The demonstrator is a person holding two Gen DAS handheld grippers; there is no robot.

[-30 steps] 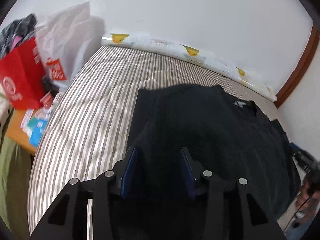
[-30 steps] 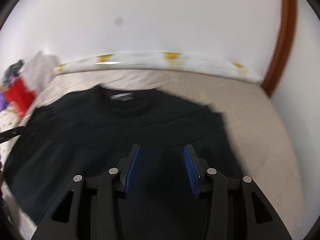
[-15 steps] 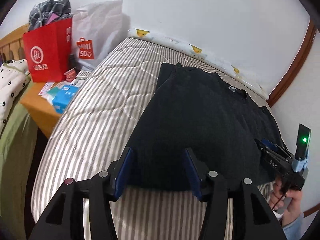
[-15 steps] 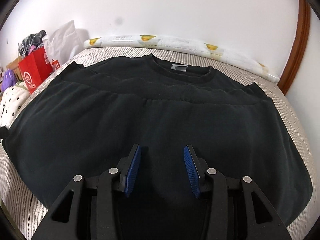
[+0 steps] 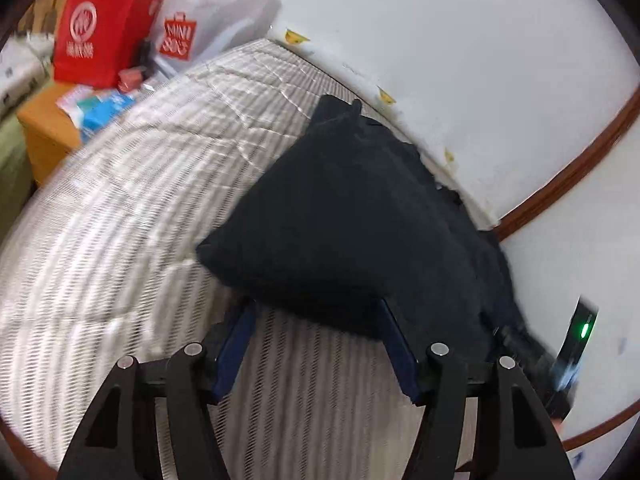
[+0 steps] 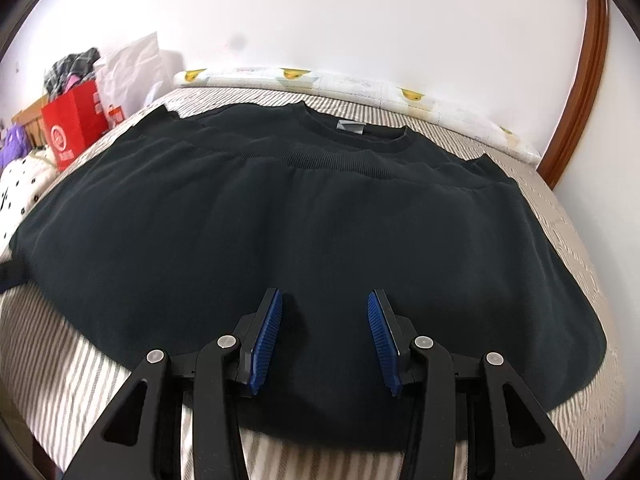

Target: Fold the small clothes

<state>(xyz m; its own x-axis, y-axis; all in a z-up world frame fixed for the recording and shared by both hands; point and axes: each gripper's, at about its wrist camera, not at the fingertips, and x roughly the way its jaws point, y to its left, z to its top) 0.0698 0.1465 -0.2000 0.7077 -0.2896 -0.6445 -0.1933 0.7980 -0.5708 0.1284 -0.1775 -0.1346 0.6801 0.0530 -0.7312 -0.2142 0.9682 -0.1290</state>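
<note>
A black sweatshirt [image 6: 304, 224] lies folded across a striped bed [image 5: 120, 216], its collar toward the bed's far edge by the wall and its doubled lower fold at the near edge. The left gripper [image 5: 316, 320] sits at the garment's near left corner with its jaws opening; the fold's edge lies between the blue pads [image 5: 236, 340], which do not press on it. The right gripper [image 6: 324, 332] hovers over the near edge with its jaws parted partway, released, cloth beneath them but nothing clamped. A red bag [image 5: 100, 28] and white bag [image 5: 200, 16] stand past the bed's left corner.
</note>
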